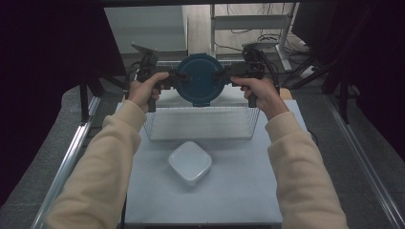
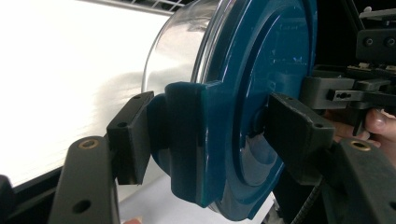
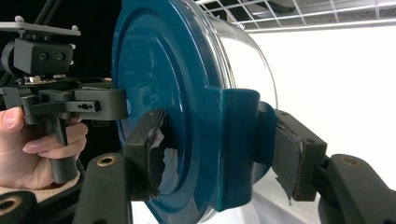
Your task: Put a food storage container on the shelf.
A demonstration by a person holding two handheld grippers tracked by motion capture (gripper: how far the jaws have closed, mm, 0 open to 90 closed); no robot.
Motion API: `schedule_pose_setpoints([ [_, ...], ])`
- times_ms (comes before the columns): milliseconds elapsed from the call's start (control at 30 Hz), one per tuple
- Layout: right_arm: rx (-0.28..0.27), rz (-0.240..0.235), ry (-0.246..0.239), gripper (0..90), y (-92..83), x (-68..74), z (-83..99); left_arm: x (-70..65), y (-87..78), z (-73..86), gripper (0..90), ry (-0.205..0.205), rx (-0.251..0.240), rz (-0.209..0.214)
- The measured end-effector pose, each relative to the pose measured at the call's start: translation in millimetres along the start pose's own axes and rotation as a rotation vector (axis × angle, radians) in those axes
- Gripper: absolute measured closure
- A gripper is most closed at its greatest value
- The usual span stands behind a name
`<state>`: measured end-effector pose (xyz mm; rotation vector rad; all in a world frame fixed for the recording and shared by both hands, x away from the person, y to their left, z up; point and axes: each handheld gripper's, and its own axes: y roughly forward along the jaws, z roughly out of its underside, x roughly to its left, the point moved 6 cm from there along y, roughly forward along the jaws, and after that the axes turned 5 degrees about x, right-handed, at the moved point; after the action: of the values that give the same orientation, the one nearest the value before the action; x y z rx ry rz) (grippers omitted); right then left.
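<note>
Cream sleeves come up from the bottom edge of the high view, and between them, near the front of the pale table, lies a white square lidded box. Beyond it, held up over the far side of a wire basket, is the round container with its dark teal lid: a clear-walled tub turned on its side, so its lid faces up toward the high camera and its short axis runs roughly level, away from the person (the clear wall shows behind the lid in both gripper views). Each side of the lid has a teal latch tab. On the left, the left gripper is clamped across one tab and the lid's rim, one pad on the lid's face and the other behind the tab; the right gripper grasps the opposite tab the same way, its pads worn and frayed. Both hands grip the handles at equal height, arms stretched forward, grippers pointing inward at each other. Around the table the floor is grey, with dark curtains at both sides and metal frames and cables behind.
</note>
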<state>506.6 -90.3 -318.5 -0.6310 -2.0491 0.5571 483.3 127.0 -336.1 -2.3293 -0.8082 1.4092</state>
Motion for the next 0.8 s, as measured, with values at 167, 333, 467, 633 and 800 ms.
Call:
schedule_pose_setpoints([
  [167,-0.011,-0.012,0.026,41.0,3.7,-5.2,-4.3,6.5,2.8,-4.0,35.6,-0.015,-0.010,0.010],
  [333,-0.013,-0.024,0.083,38.7,9.2,-15.4,-11.5,13.9,8.2,-8.6,34.3,-0.048,-0.005,0.034],
  [467,-0.008,-0.021,0.117,36.1,14.5,-21.8,-14.5,20.0,14.3,-11.2,32.6,-0.081,0.000,0.055],
  [633,-0.010,-0.047,0.185,35.3,18.8,-31.3,-16.4,25.2,17.8,-15.3,32.8,-0.108,-0.006,0.075],
  [800,-0.018,-0.061,0.209,34.6,20.0,-35.3,-15.0,26.6,18.8,-17.1,33.9,-0.108,-0.027,0.076],
])
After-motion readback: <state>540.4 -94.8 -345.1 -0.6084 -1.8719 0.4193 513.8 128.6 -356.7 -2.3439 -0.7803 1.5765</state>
